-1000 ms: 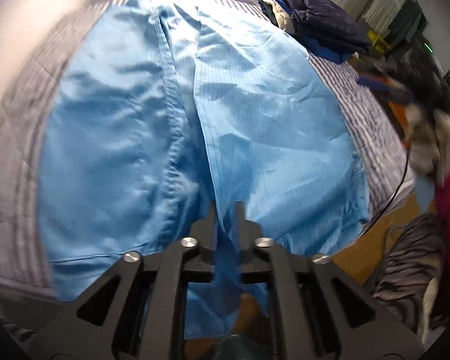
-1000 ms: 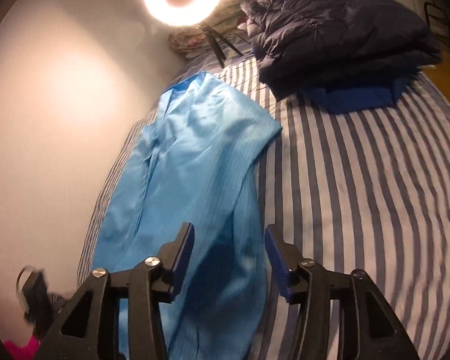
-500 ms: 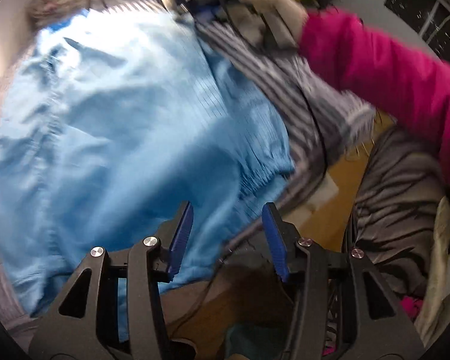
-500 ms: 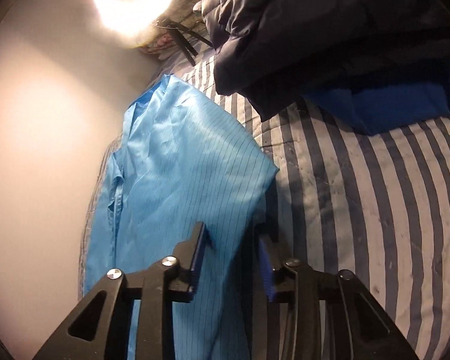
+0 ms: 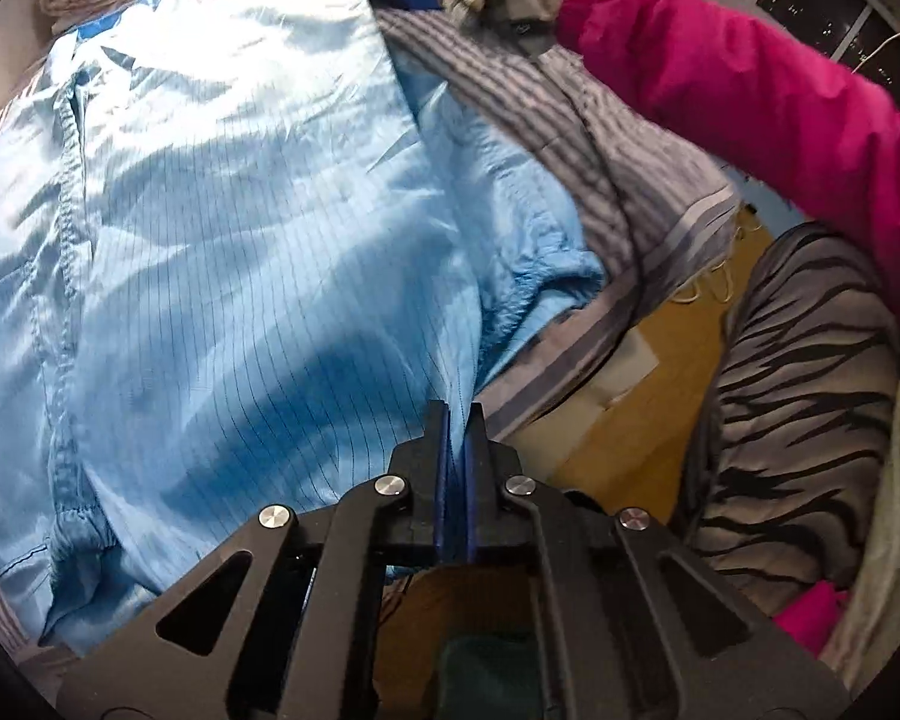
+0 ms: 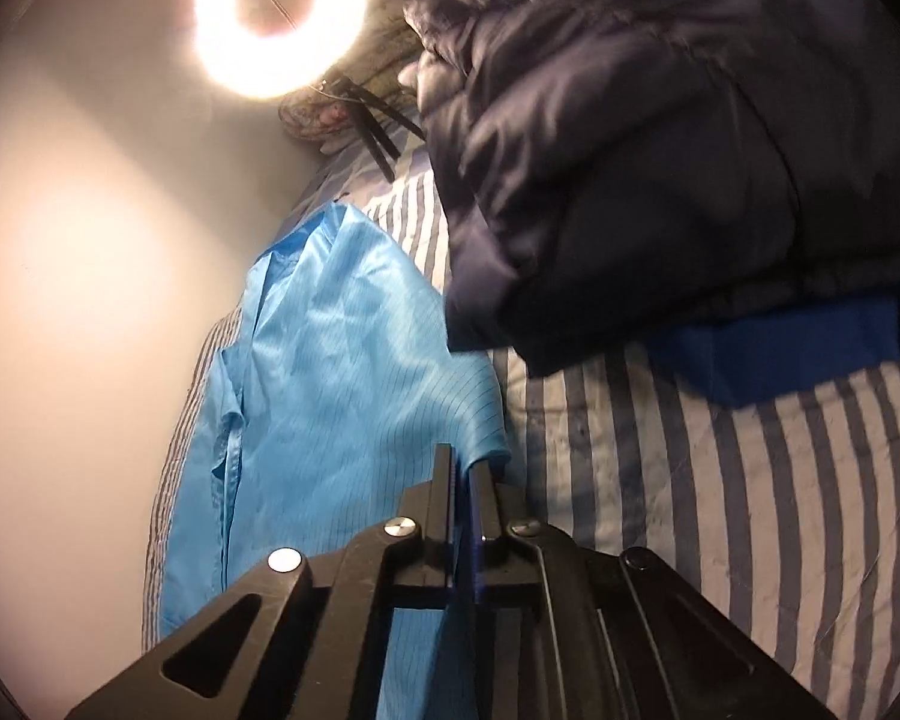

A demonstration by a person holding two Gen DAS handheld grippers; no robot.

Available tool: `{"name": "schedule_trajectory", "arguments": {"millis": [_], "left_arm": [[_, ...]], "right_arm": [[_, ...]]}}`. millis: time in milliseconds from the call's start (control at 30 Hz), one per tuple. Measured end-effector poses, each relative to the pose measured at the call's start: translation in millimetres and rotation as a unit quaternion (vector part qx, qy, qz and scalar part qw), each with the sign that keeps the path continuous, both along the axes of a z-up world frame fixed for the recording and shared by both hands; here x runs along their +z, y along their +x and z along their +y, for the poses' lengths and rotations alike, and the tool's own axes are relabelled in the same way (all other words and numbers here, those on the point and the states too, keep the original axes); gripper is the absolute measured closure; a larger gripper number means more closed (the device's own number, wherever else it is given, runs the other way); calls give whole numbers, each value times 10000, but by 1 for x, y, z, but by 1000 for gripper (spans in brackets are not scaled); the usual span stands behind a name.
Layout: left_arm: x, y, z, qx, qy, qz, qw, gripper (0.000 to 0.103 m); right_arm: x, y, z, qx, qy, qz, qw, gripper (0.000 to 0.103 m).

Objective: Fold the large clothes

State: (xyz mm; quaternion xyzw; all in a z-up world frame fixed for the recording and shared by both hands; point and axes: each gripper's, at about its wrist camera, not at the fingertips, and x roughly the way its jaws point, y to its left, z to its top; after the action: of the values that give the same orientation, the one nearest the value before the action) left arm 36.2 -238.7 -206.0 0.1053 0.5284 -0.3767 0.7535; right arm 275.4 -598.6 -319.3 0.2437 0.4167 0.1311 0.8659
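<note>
Pinstriped sky-blue garment [image 5: 240, 228] lies wrinkled, each hand-held gripper [image 5: 457, 420] [image 6: 463, 468] pinching its edge.

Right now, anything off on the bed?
Nothing damaged. The light blue garment lies wrinkled, its gathered end hanging over the striped bedding's edge. A dark puffy jacket is heaped close beside it. Both claws are pinching the garment's right edge.

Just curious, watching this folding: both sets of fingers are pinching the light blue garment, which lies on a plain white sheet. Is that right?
Not quite. The sheet is striped blue and white, not plain white, as the right wrist view shows. The rest holds: the left gripper and right gripper are both closed on the light blue garment.
</note>
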Motion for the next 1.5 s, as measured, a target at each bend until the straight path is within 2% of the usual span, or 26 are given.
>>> {"name": "schedule_trajectory", "arguments": {"millis": [233, 333, 400, 433, 467, 567, 600, 633, 700, 733, 833, 967, 1033, 1067, 1100, 1133, 1167, 1233, 1333, 1400, 1500], "left_arm": [[27, -10, -13, -336, -390, 41, 9987, 102], [21, -10, -30, -518, -407, 139, 9977, 102], [10, -10, -40, -682, -294, 224, 9970, 102], [2, -10, -46, -772, -159, 315, 9964, 102], [-3, -10, -51, -797, -68, 369, 9961, 102], [4, -14, -53, -743, 22, 135, 9971, 100], [7, -14, -56, -715, 20, 23, 9974, 91], [12, -15, -58, -673, 15, -140, 9976, 69], [18, -15, -64, -665, -86, -327, 9972, 44], [20, -14, -70, -730, -130, -404, 9964, 43], [10, -9, -99, -845, 127, -627, 9944, 42], [-23, 6, -118, -869, 702, -659, 9916, 42], [-33, 13, -118, -804, 784, -610, 9918, 46], [-34, 16, -118, -784, 687, -581, 9929, 54], [-33, 18, -114, -780, 598, -553, 9936, 76], [-30, 22, -111, -752, 535, -500, 9945, 90], [-24, 27, -103, -656, 424, -438, 9960, 94], [-8, 34, -81, -359, 96, -362, 9987, 95], [25, 47, -20, 401, -298, -436, 9978, 96], [36, 55, 17, 914, -448, -439, 9938, 96], [42, 66, 73, 1763, -612, -369, 9817, 96]], "right_arm": [[14, 5, -2, -110, -290, -215, 9993, 103], [13, 8, -1, -65, -389, -198, 9990, 102], [9, 7, 0, 108, -436, -103, 9989, 94], [7, 6, -2, 207, -345, -17, 9992, 74], [5, 2, -7, 306, -164, 33, 9994, 58], [2, -16, -26, 329, 39, 19, 9994, 58], [1, -21, -33, 306, 24, 34, 9995, 58], [0, -27, -42, 224, 2, 69, 9997, 58], [-3, -34, -56, 97, 62, 132, 9998, 59], [-4, -38, -63, 31, 127, 140, 9998, 59], [-2, -47, -79, -108, 239, 118, 9996, 59], [3, -57, -94, -168, 360, 24, 9992, 59], [4, -60, -98, -124, 405, 6, 9991, 59], [3, -61, -99, -106, 429, 18, 9990, 58], [1, -61, -99, -84, 445, 38, 9990, 58], [0, -62, -98, -71, 453, 52, 9989, 58], [-1, -62, -99, -55, 469, 73, 9989, 58], [-6, -58, -89, -3, 528, 116, 9985, 55], [-14, -56, -79, 105, 708, 186, 9973, 52], [-19, -54, -70, 209, 775, 252, 9965, 52], [-26, -49, -52, 431, 721, 338, 9959, 52]]}}
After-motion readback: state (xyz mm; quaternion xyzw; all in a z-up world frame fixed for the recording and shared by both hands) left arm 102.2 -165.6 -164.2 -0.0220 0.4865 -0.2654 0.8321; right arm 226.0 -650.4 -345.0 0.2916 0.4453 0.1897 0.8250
